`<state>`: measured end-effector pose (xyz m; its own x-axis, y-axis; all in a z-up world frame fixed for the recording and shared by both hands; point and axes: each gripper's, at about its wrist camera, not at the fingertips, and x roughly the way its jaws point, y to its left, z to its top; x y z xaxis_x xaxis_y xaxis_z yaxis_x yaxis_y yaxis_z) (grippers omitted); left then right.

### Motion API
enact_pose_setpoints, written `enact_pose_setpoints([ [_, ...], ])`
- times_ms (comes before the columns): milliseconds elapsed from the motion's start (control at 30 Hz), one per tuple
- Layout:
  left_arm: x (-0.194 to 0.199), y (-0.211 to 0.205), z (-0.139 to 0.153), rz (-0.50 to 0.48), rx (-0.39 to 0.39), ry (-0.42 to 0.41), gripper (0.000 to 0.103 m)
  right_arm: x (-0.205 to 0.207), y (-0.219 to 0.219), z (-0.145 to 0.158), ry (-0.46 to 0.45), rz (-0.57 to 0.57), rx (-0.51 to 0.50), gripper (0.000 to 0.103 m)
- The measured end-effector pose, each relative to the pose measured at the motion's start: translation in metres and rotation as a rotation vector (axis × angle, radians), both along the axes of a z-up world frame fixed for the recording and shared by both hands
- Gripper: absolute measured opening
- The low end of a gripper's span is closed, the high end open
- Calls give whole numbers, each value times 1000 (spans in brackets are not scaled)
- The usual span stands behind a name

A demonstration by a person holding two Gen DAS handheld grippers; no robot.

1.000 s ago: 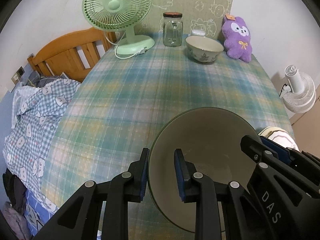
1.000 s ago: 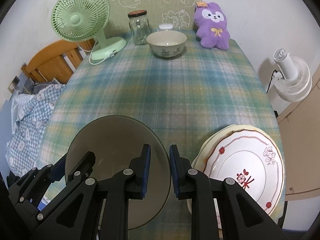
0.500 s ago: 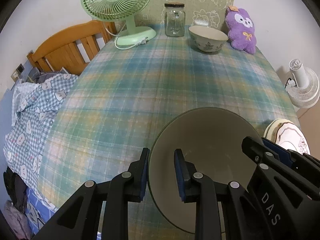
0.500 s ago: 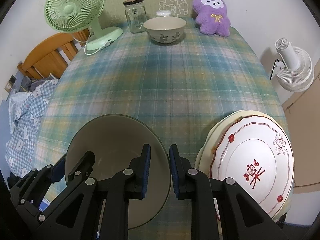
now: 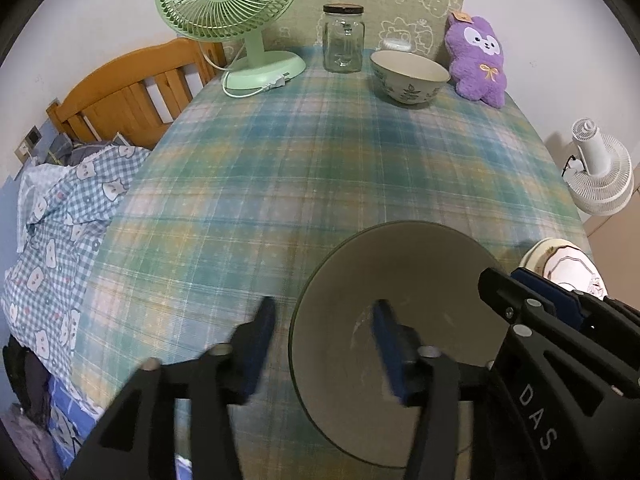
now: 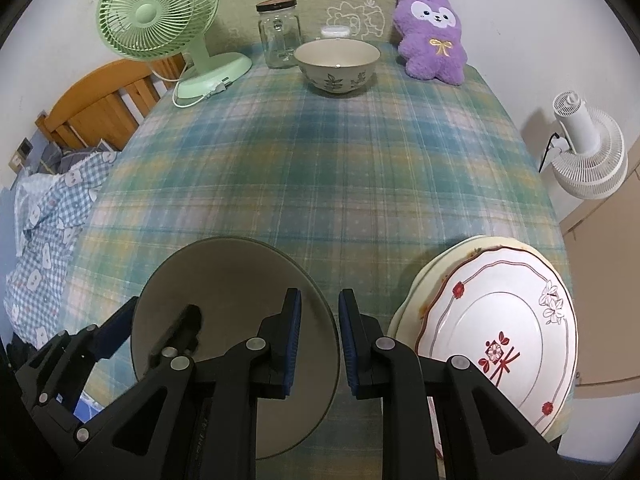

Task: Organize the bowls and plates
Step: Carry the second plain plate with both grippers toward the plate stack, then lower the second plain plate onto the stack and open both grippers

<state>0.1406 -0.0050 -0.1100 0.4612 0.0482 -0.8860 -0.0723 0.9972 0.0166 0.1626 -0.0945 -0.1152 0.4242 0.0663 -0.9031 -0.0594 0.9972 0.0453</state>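
Note:
A plain grey-beige plate (image 5: 408, 280) (image 6: 232, 276) lies near the front edge of the plaid table. My left gripper (image 5: 324, 344) is open, its fingers blurred and spread to either side of the plate's left rim. My right gripper (image 6: 318, 340) is shut on the plate's right rim. A stack of patterned plates (image 6: 500, 332) (image 5: 560, 264) lies at the front right. A leaf-patterned bowl (image 5: 410, 76) (image 6: 338, 64) stands at the far end.
A green desk fan (image 5: 236, 20) (image 6: 168, 28), a glass jar (image 5: 343, 38) (image 6: 279, 34) and a purple plush toy (image 5: 478, 60) (image 6: 432, 36) stand along the far edge. A wooden bed frame (image 5: 124, 88) is on the left, a white floor fan (image 6: 584, 148) on the right.
My left gripper has opened and let go of the plate's left rim. My right gripper still grips the right rim. Both views have come closer to the table.

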Motion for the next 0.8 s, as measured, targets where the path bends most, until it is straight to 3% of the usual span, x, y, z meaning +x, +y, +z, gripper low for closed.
enact_pose_setpoints([
  [100,0,-2,14,-13,9,-19,71,0,0,11,-8,4,-10,23],
  [267,10,-2,35,-45,9,-45,76,5,-6,34,-18,-43,-19,38],
  [367,21,-2,49,-66,8,-64,78,10,-12,47,-30,-81,-1,42],
  [533,40,-6,75,-123,23,-116,79,22,-13,76,-84,-121,-33,42],
  [800,82,-12,101,-168,-22,-169,80,55,-22,113,-165,-166,-57,42],
])
